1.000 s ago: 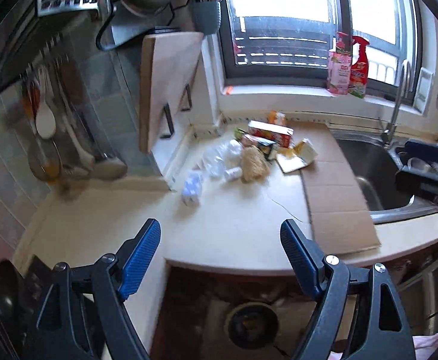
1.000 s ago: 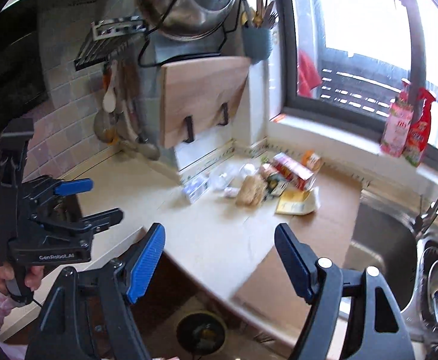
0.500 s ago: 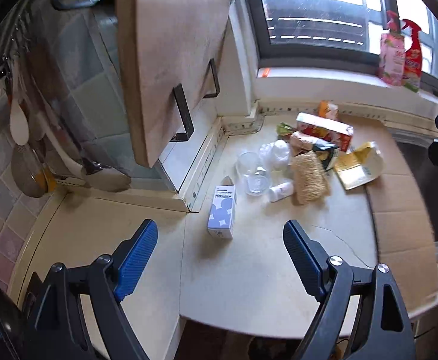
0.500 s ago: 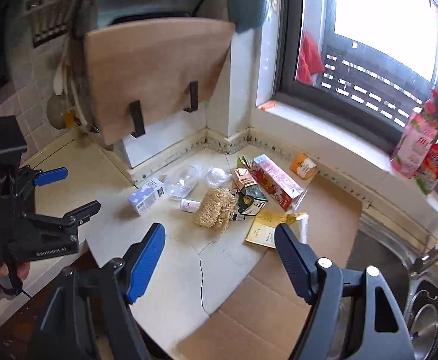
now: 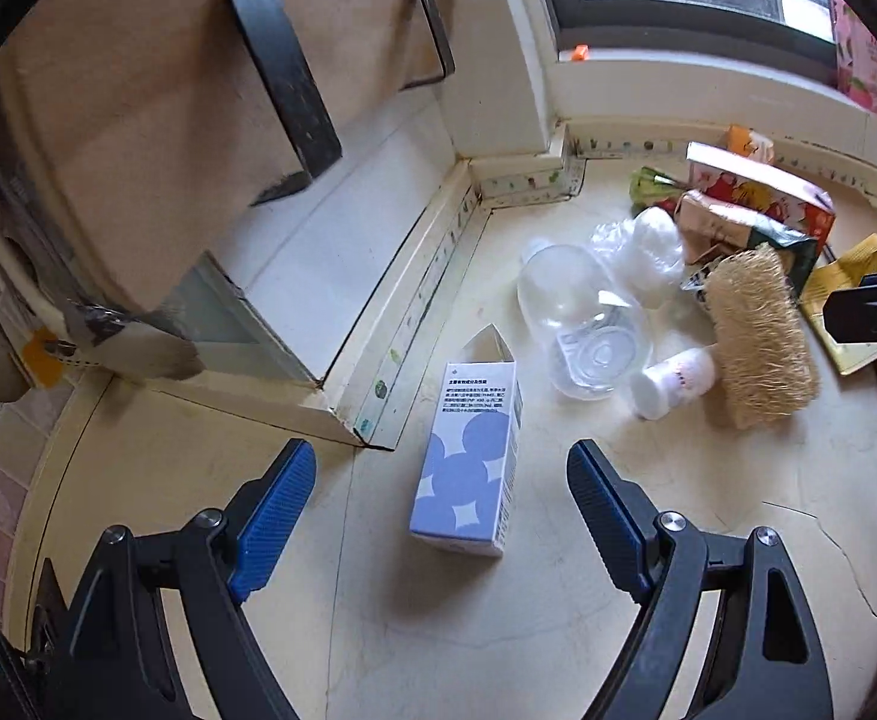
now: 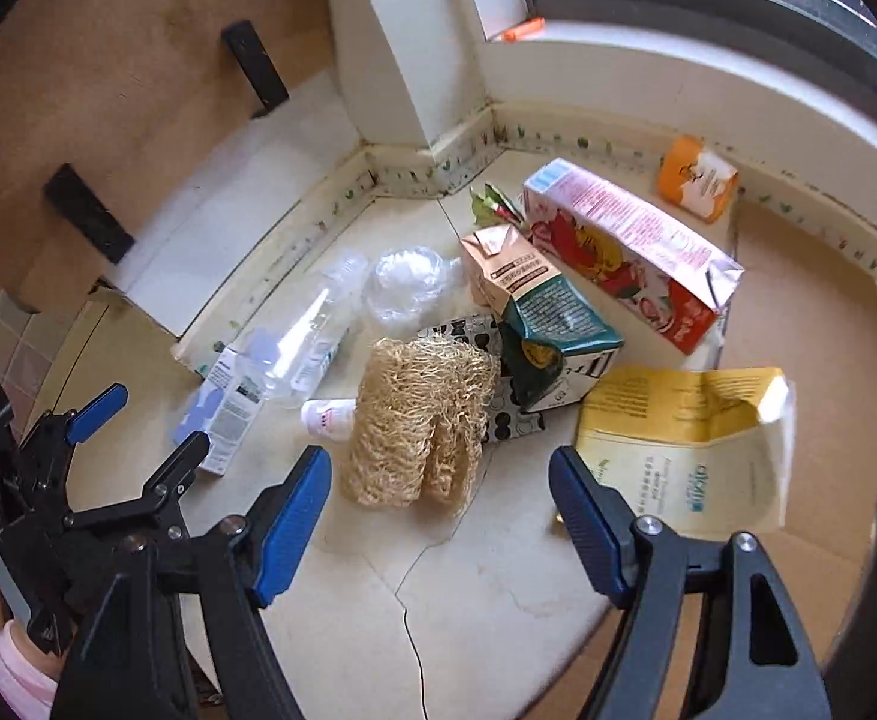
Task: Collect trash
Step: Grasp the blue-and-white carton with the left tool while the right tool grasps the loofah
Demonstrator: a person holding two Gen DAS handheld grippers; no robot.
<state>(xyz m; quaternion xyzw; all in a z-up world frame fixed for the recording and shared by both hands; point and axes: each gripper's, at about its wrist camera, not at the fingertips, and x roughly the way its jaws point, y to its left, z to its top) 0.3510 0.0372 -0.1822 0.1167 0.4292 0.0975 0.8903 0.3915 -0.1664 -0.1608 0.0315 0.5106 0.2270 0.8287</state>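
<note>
A pile of trash lies in the counter corner. My left gripper [image 5: 441, 486] is open and empty, just above a white and blue carton [image 5: 471, 456] that lies flat. Beyond it are a clear plastic bottle [image 5: 582, 324], a small white bottle [image 5: 675, 381] and a loofah [image 5: 759, 336]. My right gripper [image 6: 438, 495] is open and empty, right in front of the loofah [image 6: 420, 420]. Behind are a green-brown carton [image 6: 534, 312], a red juice carton [image 6: 630, 252], a yellow paper bag [image 6: 690, 450] and an orange packet [image 6: 699, 177].
A wooden cutting board [image 5: 138, 90] hangs on black hooks over the counter at left. A window sill [image 6: 678, 72] runs along the back. Brown cardboard [image 6: 798, 324] covers the counter at right. The counter [image 6: 498, 600] has a crack.
Both grippers have moved forward and down toward the trash pile. The left now hovers over the blue carton, the right in front of the loofah. Both stayed open.
</note>
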